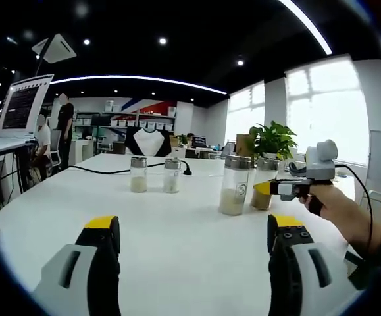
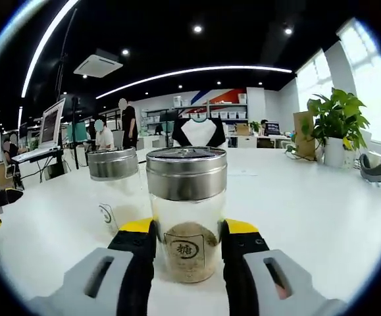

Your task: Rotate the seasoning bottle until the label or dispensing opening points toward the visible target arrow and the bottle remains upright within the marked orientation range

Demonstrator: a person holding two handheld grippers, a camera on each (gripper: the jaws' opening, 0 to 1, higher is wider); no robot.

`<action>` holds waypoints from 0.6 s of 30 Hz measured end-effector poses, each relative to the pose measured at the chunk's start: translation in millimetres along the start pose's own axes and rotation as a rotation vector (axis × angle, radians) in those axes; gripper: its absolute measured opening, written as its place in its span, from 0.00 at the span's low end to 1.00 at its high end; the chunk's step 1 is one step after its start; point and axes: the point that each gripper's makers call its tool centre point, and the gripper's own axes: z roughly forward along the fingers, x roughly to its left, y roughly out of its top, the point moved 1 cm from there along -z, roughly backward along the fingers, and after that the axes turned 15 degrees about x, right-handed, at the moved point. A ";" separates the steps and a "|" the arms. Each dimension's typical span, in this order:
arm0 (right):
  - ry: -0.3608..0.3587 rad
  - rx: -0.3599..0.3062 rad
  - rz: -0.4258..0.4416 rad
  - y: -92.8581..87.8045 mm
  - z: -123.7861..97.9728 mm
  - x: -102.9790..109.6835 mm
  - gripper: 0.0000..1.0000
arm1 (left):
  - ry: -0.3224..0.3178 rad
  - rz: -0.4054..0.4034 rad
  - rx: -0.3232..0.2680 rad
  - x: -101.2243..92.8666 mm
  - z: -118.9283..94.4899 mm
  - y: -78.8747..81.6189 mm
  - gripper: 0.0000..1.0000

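While the right tongs (image 2: 189, 240) are straddling the bottle (image 2: 187, 210) on the white table (image 2: 322, 217), their yellow tips are sitting against its glass sides, apparently pinching it just above the powder, label facing the camera. The left tongs (image 1: 193, 237) are hanging spread and empty, well back from it. A second bottle (image 2: 114, 187) is standing just behind to the left. No arrow is showing, so turning slowly, keeping the base flat and clearing that neighbour, is looking wisest.

Bare table (image 1: 190, 230) lies open ahead of the left tongs (image 1: 191, 240). A bottle (image 2: 187, 210) fills the right tongs' (image 2: 189, 247) gap; another jar (image 2: 114, 187) crowds their left.
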 end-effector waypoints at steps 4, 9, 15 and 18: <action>-0.014 -0.002 0.008 0.1 0.2 -0.3 0.38 | 0.000 -0.003 0.002 0.4 0.0 -0.8 0.98; -0.042 -0.005 0.014 0.1 0.8 0.0 0.38 | 0.002 -0.004 0.002 1.0 -0.6 -0.6 0.98; -0.064 -0.001 0.033 0.3 0.9 -1.3 0.38 | 0.006 -0.007 0.004 2.3 -0.6 -1.6 0.98; -0.071 0.002 0.037 0.0 1.0 -1.4 0.38 | 0.002 -0.008 0.007 1.7 0.0 -2.5 0.98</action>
